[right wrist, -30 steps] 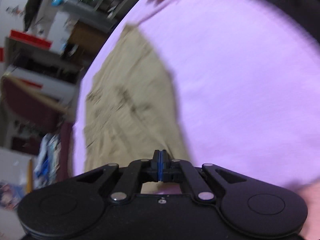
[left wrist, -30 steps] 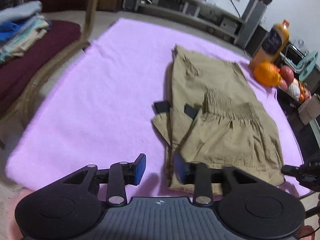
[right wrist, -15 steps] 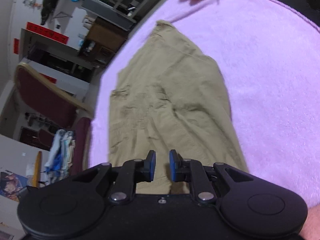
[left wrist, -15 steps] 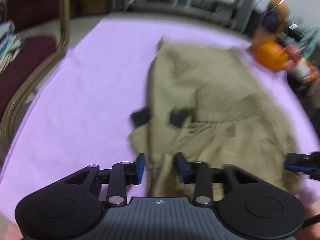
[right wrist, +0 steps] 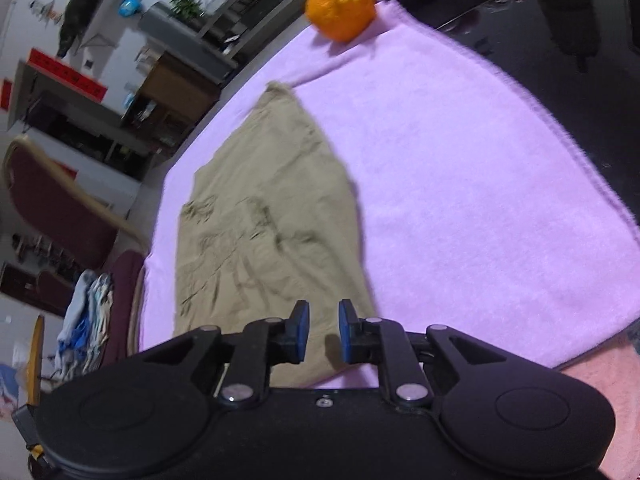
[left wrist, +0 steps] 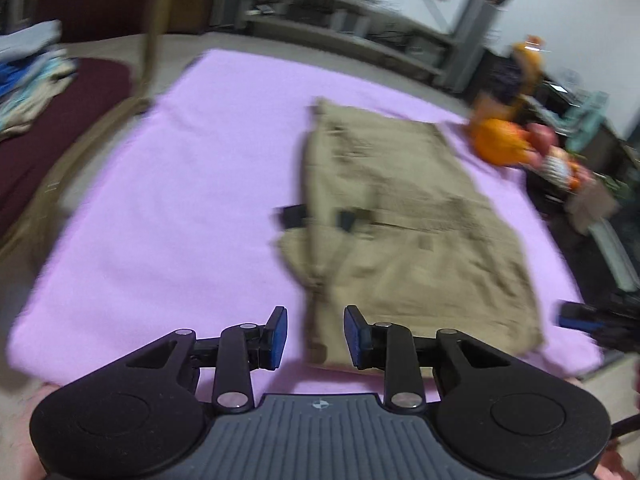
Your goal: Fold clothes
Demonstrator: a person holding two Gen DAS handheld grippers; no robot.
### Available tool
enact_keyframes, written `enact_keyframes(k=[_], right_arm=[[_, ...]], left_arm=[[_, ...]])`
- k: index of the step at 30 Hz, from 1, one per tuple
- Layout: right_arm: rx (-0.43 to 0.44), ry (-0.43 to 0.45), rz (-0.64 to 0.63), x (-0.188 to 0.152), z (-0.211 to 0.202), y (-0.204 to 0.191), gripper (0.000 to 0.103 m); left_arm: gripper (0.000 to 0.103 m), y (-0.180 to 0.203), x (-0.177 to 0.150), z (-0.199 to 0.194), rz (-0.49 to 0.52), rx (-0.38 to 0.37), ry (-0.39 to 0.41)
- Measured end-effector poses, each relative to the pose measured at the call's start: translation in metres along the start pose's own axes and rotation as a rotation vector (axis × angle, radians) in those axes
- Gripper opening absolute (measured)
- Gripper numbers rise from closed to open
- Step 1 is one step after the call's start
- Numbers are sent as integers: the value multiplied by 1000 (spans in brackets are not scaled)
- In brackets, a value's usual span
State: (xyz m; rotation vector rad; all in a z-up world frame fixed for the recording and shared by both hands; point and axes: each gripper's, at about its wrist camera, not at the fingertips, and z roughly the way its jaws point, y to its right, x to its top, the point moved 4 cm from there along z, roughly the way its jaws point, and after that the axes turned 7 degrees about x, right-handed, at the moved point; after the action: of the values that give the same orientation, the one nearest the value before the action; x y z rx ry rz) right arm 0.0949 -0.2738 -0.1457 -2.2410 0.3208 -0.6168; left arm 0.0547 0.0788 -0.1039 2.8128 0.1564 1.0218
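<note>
The left gripper [left wrist: 313,338] and the right gripper [right wrist: 323,332] both hover, jaws apart and holding nothing.

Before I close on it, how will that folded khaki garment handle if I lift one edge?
The khaki garment is probably floppy: it lies creased and layered, so lifted layers may slide apart. It likely drags on the fuzzy purple blanket rather than gliding.

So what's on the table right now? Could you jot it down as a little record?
surface: purple blanket
garment: tan trousers, folded, lying flat on the blanket
left gripper: open, over the trousers' near edge, holding nothing
right gripper: open, at the trousers' near corner, holding nothing
fruit: orange at the blanket's far edge
aside: clothes pile on a dark red chair seat
</note>
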Motion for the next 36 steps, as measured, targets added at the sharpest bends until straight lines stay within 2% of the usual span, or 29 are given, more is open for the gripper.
enact_keyframes(k=[2,4,5,6,8,9,12,13,15,19,23,25,27,29,31,34,36], right_arm=[[28,-47,-36,-5,12,-10,16],[50,-95,-66,-12,23,-16,16],[41,-105,-66,-13,25,-13,16],[27,-110,-65,-14,27,-10,16],[-1,-122,-61,-15,30,-2,3],[-15,-127,-60,-16,32,2,2],[-93,-75,-101,-2,11,-2,8],[-104,-52,-134,7,1,-8,13],[-127,-8,-198,26,-20,-19,14],[-161,79,-329,66,-59,-44,19],[-183,131,-489,109,-72,-73,29],[-165,109,-469,123,-52,-66,32],[-143,83,-437,135,-29,-57,40],[-121,56,-405,148,-7,-47,52],[-99,30,-374,160,15,-38,53],[-66,-9,-326,179,49,-24,53],[-44,-35,-294,192,71,-15,50]], left_arm=[[28,13,-2,10,59,2,-10],[29,17,-7,28,83,45,-60],[36,11,-10,37,60,58,-87],[38,6,-12,44,36,66,-109],[40,-4,-11,41,-7,51,-114],[40,-7,-9,38,-14,57,-114],[38,-15,-4,24,-12,93,-94],[24,-15,1,18,-9,115,-79],[23,-13,15,6,-6,119,-41],[25,15,49,-16,31,52,53],[41,72,74,-10,131,-30,82],[43,99,80,8,183,-48,58],[44,121,83,32,229,-52,31],[43,138,85,59,264,-49,3],[40,152,86,86,293,-42,-25],[29,162,89,117,313,-37,-52],[28,161,89,136,303,-43,-96]])
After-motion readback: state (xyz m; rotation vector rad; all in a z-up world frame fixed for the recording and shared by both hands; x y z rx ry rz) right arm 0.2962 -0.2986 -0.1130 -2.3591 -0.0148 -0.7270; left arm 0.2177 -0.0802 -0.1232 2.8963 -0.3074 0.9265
